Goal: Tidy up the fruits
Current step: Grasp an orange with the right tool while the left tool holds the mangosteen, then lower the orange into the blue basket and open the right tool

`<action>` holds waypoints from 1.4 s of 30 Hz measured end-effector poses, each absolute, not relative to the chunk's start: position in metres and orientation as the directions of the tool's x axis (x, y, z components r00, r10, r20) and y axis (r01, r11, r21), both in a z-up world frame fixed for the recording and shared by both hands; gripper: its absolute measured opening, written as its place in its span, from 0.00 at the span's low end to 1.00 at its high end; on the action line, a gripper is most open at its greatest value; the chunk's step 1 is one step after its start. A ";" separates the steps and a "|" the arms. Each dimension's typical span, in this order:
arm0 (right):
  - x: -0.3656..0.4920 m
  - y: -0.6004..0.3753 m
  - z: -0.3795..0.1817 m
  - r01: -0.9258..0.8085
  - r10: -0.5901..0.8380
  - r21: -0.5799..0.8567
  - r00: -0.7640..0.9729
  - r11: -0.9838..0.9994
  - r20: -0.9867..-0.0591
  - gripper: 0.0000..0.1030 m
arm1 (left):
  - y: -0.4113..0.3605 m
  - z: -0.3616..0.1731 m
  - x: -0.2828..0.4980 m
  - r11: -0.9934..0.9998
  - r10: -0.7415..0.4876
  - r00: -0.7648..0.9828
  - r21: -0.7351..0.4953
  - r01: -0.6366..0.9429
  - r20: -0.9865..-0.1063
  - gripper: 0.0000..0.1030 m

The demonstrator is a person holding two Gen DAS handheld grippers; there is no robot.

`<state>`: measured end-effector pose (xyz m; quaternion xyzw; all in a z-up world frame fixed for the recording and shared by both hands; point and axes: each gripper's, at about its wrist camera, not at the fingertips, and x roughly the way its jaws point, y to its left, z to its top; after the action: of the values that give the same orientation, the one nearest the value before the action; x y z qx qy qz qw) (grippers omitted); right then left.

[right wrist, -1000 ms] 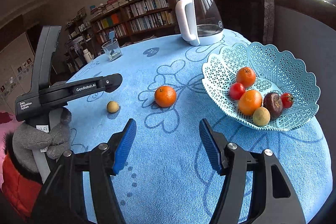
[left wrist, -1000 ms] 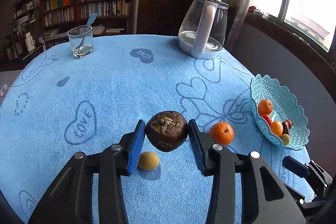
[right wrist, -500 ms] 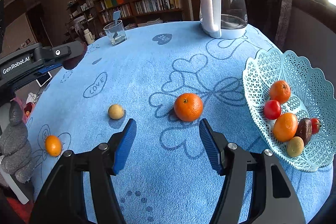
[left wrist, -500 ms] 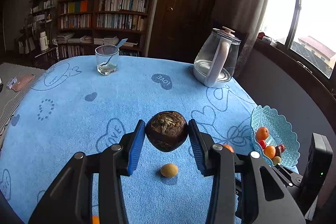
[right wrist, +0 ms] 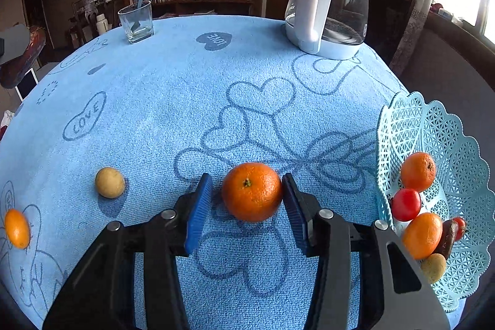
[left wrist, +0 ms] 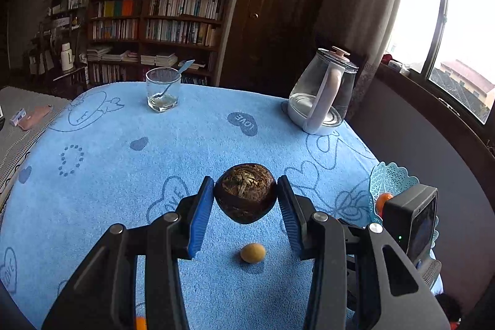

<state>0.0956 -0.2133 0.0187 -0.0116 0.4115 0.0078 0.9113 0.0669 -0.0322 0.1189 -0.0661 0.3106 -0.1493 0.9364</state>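
Progress: partly done. The scalloped turquoise lattice basket (right wrist: 458, 144), off to the right of the right gripper (right wrist: 247, 206), already held two oranges, two red tomatoes, a dark fruit and a small tan one.

Outstanding, on the blue towelling tablecloth (right wrist: 185, 82): a round orange mandarin (right wrist: 251, 191) lying between the right gripper's blue pads, jaws closing around it, the right pad touching its side and a sliver of gap on the left; a pale yellow-brown round fruit (right wrist: 109, 182) to that gripper's left; a small orange kumquat-like fruit (right wrist: 17, 228) farther left.

The left gripper (left wrist: 246, 206) was clamped narrowly on a dark brown, rough-skinned round fruit (left wrist: 245, 192), held clear above the cloth.
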 end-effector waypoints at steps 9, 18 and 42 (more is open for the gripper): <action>0.082 -0.214 0.023 -0.038 0.042 0.022 0.675 0.999 -0.736 0.39 | -0.032 0.119 0.066 0.947 -0.320 0.762 -0.218 0.236 -0.563 0.42; 0.055 -0.218 0.047 -0.049 0.091 0.080 0.726 0.996 -0.682 0.40 | -0.036 0.117 0.065 0.946 -0.323 0.756 -0.214 0.243 -0.569 0.42; 0.013 -0.349 0.072 0.231 -0.057 0.207 0.787 0.951 -0.614 0.40 | -0.050 0.108 0.065 0.942 -0.335 0.738 -0.192 0.276 -0.585 0.42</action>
<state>0.0129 -0.3492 0.0720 0.1369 0.3173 -0.0768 0.9352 0.0650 -0.0503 0.1076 -0.0462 0.3223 -0.1640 0.9312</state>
